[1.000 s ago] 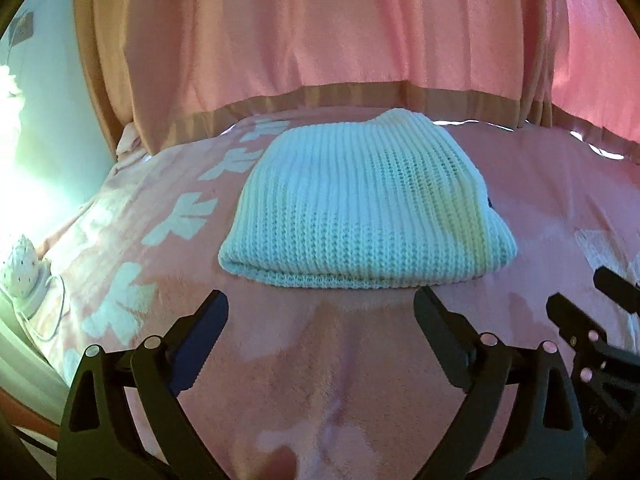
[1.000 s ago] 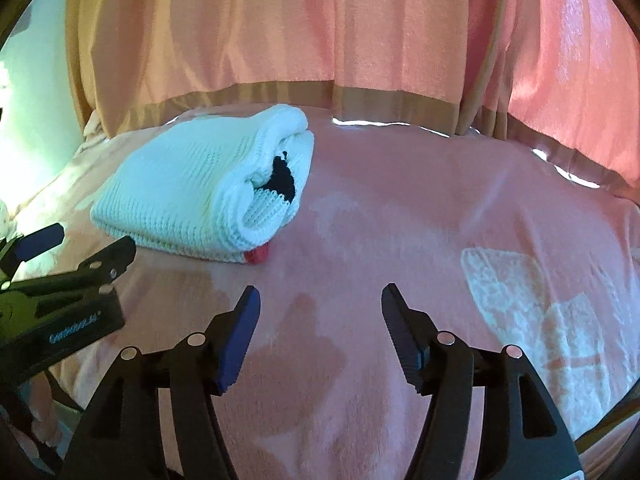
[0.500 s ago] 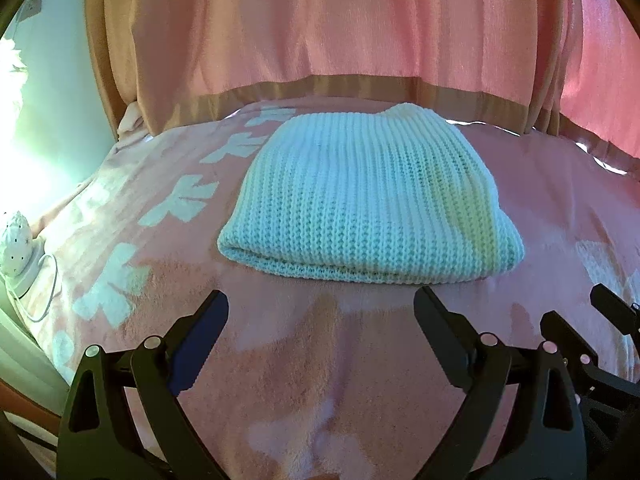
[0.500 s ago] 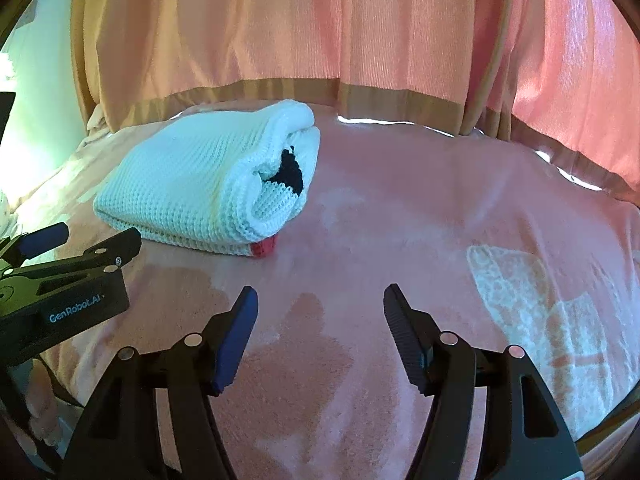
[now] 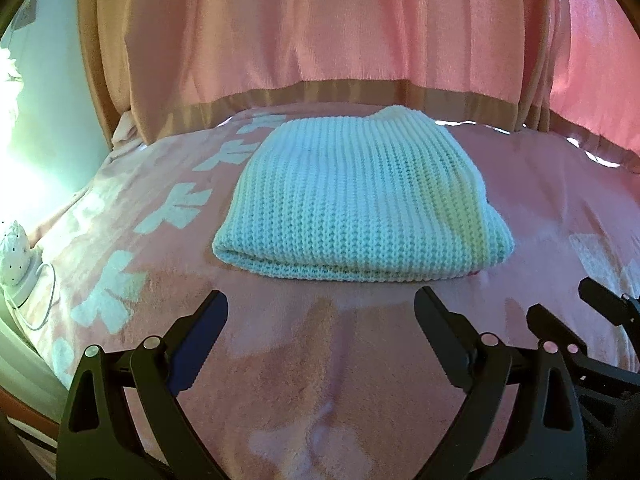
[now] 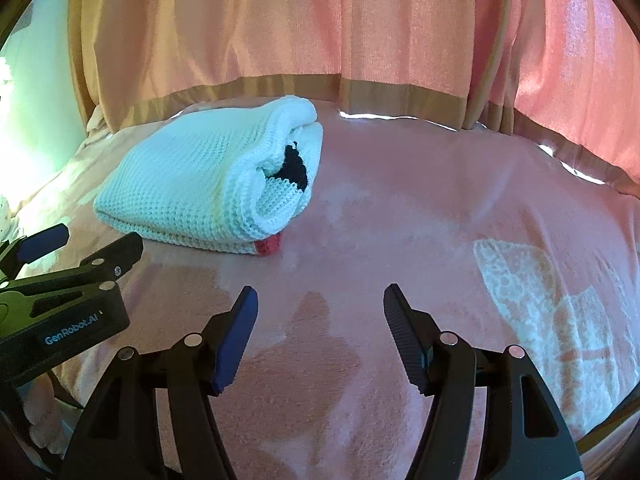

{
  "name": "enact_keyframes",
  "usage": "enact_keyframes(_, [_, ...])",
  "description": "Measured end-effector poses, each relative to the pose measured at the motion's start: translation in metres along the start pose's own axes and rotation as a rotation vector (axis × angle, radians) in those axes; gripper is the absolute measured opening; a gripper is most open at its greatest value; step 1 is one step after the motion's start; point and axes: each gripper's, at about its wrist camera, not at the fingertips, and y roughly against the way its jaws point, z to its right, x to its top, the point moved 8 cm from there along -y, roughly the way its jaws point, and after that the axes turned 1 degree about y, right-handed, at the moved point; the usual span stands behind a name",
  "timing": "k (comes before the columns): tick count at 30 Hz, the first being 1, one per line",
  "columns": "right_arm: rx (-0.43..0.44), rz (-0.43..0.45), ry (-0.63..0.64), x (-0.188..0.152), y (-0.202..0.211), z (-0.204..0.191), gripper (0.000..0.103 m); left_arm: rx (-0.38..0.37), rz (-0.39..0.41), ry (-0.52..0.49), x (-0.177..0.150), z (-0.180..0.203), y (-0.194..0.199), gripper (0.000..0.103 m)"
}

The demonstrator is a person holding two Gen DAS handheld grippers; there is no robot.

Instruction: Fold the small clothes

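A white knitted garment [image 5: 360, 200] lies folded into a thick pad on the pink blanket [image 5: 320, 360]. In the right wrist view the garment [image 6: 192, 188] sits at the left, with a black patch and a red edge showing at its open side. My left gripper [image 5: 320, 312] is open and empty, just short of the garment's near edge. My right gripper [image 6: 320, 304] is open and empty, to the right of the garment and apart from it. The left gripper also shows at the left edge of the right wrist view [image 6: 80, 248].
Pink curtains with a tan hem [image 5: 320, 92] hang behind the bed. A small white spotted object with a cord [image 5: 16, 252] sits at the bed's left edge. The blanket carries white leaf patterns [image 6: 540, 280].
Both grippers have drawn back a little from the garment and stay open. The garment has not moved.
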Motion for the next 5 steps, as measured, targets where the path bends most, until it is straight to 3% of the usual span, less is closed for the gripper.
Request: enact_keyframes(5, [-0.001,0.001,-0.005,0.0002,-0.0002,0.0001,0.064,0.002,-0.007,0.011,-0.0005,0.0002,-0.0009,0.092])
